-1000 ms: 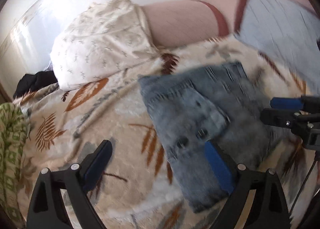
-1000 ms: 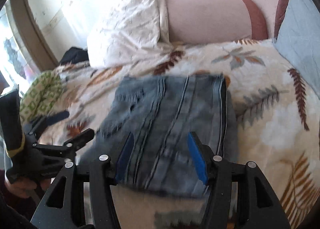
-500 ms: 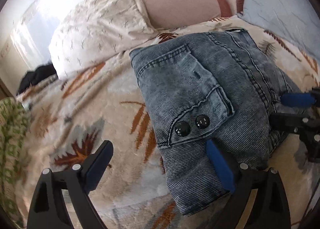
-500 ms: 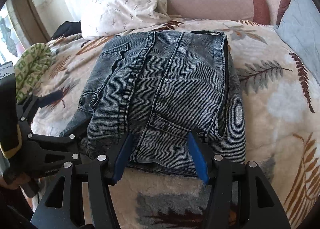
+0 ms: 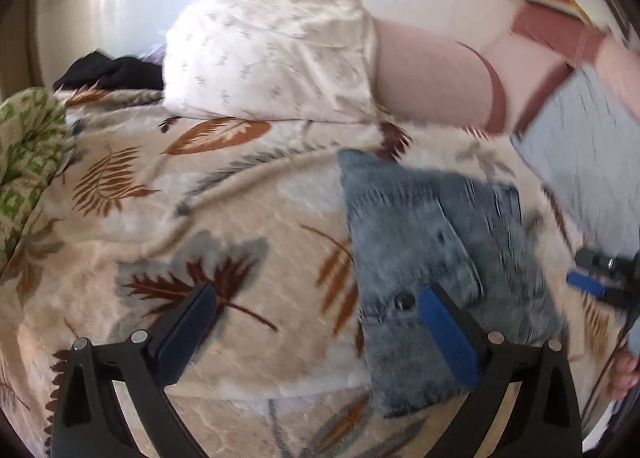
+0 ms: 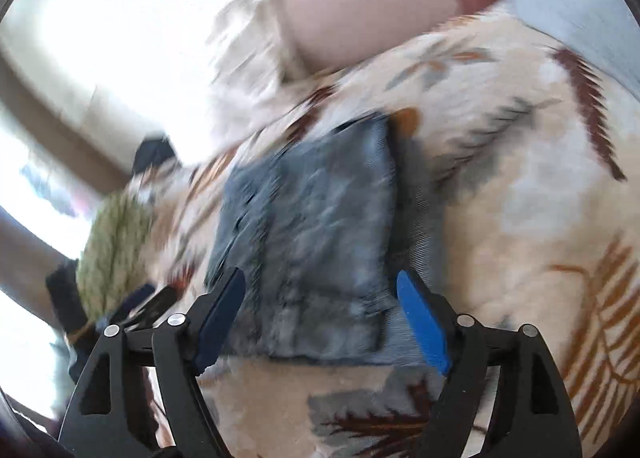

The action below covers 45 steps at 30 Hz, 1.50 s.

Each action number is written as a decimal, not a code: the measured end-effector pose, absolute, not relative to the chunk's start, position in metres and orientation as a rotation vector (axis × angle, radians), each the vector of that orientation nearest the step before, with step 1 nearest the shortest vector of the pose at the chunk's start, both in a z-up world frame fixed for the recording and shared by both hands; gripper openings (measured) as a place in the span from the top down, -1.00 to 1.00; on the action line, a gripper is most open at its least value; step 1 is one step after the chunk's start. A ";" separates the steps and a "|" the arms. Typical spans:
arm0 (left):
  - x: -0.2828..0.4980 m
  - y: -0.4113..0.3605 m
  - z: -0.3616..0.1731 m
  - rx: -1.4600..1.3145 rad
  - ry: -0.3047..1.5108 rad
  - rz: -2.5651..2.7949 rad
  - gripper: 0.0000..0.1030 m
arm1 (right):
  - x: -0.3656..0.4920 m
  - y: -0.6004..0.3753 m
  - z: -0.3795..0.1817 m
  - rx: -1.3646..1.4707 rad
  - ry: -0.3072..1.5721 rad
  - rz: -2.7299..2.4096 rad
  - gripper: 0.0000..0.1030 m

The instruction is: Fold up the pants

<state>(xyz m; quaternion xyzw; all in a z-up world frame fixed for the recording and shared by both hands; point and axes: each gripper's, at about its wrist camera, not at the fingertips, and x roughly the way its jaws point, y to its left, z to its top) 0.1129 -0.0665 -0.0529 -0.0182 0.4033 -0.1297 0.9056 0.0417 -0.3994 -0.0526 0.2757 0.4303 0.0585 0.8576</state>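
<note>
The folded blue-grey jeans (image 5: pixel 436 254) lie flat on the leaf-print blanket (image 5: pixel 208 217). My left gripper (image 5: pixel 318 324) hovers over the blanket at their near left edge. Its jaws are opening wide and hold nothing; only its right pad (image 5: pixel 448 338) overlaps the denim in the picture. In the blurred right wrist view the jeans (image 6: pixel 316 225) lie beyond my right gripper (image 6: pixel 320 302). Its jaws are opening too, and the pads stand clear of the cloth. The right gripper (image 5: pixel 592 282) shows at the right edge of the left wrist view, and the left gripper (image 6: pixel 148 306) at the lower left of the right wrist view.
A white pillow (image 5: pixel 272 57) and a pink bolster (image 5: pixel 432 81) lie at the head of the bed. A grey-blue pillow (image 5: pixel 592 161) is to the right. A green patterned cloth (image 5: pixel 28 153) and a black garment (image 5: pixel 112 71) lie at the left.
Both grippers have drawn back from the jeans and rolled, so the denim looks smaller. The right jaws have spread wider. The jeans stay folded on the blanket.
</note>
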 end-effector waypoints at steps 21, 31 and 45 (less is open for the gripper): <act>0.113 -0.110 -0.079 0.210 0.827 -0.166 -0.99 | 0.074 -0.354 -0.048 0.423 0.829 0.114 -0.03; 0.118 -0.120 -0.089 0.238 0.813 -0.182 -1.00 | 0.096 -0.349 -0.098 0.449 1.022 0.054 0.02; 0.129 -0.138 -0.100 0.292 0.832 -0.174 -1.00 | 0.102 -0.349 -0.105 0.447 1.041 0.040 -0.03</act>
